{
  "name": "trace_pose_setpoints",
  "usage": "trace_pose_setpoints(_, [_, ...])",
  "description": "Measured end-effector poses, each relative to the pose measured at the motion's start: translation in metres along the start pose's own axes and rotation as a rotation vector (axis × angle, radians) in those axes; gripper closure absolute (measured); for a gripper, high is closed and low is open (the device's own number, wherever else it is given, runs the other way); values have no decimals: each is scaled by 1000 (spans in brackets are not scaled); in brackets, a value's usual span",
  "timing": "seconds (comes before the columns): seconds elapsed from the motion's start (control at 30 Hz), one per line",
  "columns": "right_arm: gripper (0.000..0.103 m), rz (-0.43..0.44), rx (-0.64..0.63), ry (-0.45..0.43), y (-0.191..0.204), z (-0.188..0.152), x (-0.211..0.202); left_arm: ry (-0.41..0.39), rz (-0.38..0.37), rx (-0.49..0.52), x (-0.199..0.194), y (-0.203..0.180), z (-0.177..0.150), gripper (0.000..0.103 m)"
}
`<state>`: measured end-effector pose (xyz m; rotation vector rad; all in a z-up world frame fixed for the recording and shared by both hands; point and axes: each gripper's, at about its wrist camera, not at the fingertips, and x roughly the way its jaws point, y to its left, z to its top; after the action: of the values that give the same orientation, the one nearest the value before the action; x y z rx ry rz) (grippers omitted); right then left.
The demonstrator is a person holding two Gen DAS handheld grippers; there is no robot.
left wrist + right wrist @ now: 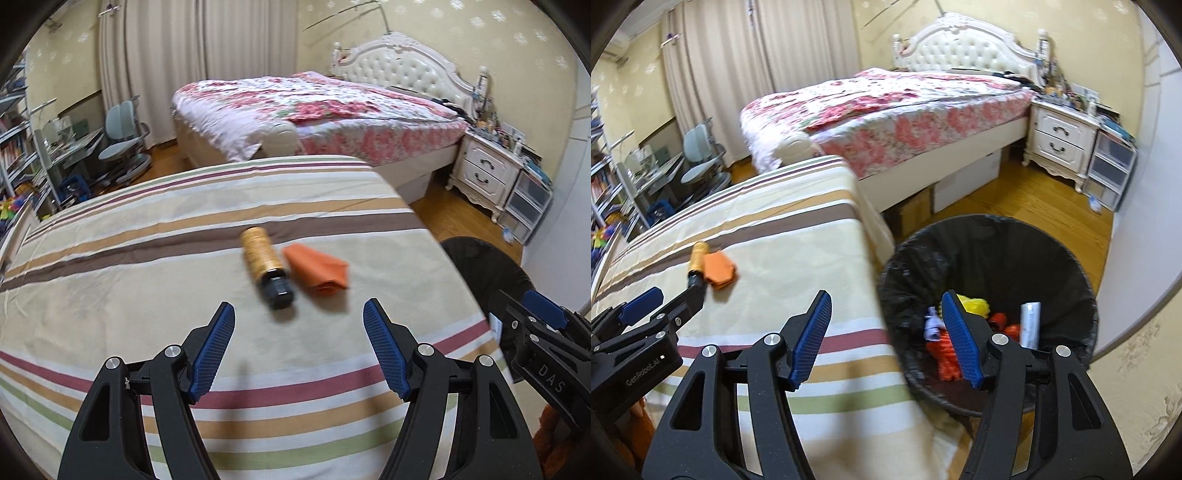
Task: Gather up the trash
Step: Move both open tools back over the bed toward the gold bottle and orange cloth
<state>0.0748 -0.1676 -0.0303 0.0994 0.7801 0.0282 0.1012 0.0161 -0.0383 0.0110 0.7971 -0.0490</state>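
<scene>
A gold bottle with a black cap (265,266) lies on the striped tablecloth (147,295), touching a crumpled orange cloth (317,271) on its right. My left gripper (299,314) is open and empty, just short of the bottle's cap. Both items show in the right wrist view, the bottle (697,262) and the cloth (718,271). My right gripper (884,304) is open and empty, over the near rim of a black-lined trash bin (1063,266) that holds several pieces of trash, among them a white tube (1030,325).
The bin (491,266) stands on the wooden floor right of the table. A bed with a floral cover (905,110), a white nightstand (1060,140) and plastic drawers (1110,166) are behind. A desk chair (125,136) and shelves stand at the left.
</scene>
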Motion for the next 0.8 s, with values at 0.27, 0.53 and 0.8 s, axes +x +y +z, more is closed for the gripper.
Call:
trace_pose_setpoints(0.27, [42,51,-136,63,55,-4,17,14,52,-70,-1,48,-7,33])
trace_pose_setpoints(0.53, [42,89,-206,95,93,2,33,35,68,-135,0,83,-12,33])
trace_pose_setpoints(0.8, [42,95,-266,105,123,9,45,31,81,-162,0,107,-12,33])
